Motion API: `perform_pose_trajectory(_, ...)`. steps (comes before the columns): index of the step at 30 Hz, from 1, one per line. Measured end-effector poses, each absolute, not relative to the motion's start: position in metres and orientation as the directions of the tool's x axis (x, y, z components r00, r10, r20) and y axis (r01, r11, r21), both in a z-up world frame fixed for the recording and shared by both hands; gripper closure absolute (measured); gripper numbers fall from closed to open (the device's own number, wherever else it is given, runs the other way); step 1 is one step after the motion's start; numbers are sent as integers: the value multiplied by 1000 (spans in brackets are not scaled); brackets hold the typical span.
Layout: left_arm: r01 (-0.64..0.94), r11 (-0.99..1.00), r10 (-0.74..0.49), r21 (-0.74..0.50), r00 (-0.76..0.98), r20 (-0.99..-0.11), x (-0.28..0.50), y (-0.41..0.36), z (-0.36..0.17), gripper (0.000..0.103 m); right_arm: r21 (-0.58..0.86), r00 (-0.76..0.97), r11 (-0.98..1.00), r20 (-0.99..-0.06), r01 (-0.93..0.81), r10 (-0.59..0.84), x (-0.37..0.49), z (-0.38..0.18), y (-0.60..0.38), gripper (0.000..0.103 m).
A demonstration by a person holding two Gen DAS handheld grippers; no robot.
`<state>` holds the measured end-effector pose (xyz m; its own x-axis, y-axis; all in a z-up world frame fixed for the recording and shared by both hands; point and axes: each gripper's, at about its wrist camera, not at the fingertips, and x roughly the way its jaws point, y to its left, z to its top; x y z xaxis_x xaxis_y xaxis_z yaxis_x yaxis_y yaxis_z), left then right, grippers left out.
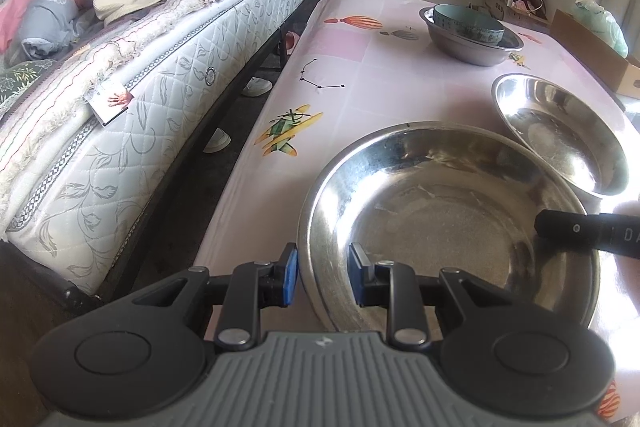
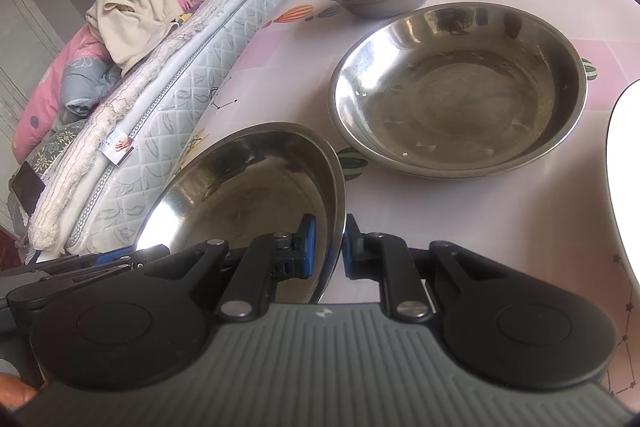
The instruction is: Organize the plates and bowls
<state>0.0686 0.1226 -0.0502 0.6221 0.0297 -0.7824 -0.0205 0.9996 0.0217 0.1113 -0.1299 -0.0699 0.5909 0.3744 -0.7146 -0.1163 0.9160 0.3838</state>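
your left tongs (image 1: 323, 273) straddle the near rim of the basin (image 1: 448, 223) at lower centre, narrowly parted, while your right tongs (image 2: 329, 247) clamp its other rim.

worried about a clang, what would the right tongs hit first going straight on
Probably the pink tablecloth just ahead, since the right tongs, shut on the rim of the near steel bowl, point downward. The second steel bowl lies just beyond, though depth is unclear.
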Motion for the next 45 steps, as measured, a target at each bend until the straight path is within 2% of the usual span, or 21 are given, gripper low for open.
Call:
perform_pose_trajectory(22,-20,1000,14,2,640,-768,64,126,-48,76,373,601,918,-706,-132,374,109,-65,-126,89)
perform_pose_trajectory(27,-16,999,-29,-51,644,-764,63,132,-48,76,377,591,919,-717,-117,370,110,-71,-129,89)
perform_pose_trajectory(31,-33,987,-100,-154,623,-776,67,144,-53,76,381,581,918,-726,-108,369,111,-76,-132,90)
perform_pose_trajectory(35,-65,970,-149,-232,595,-789,73,156,-62,81,388,577,916,-727,-102,372,110,-79,-133,90)
perform_pose_trajectory(45,-78,965,-151,-249,611,-777,75,161,-65,91,388,580,916,-724,-105,373,112,-80,-133,90)
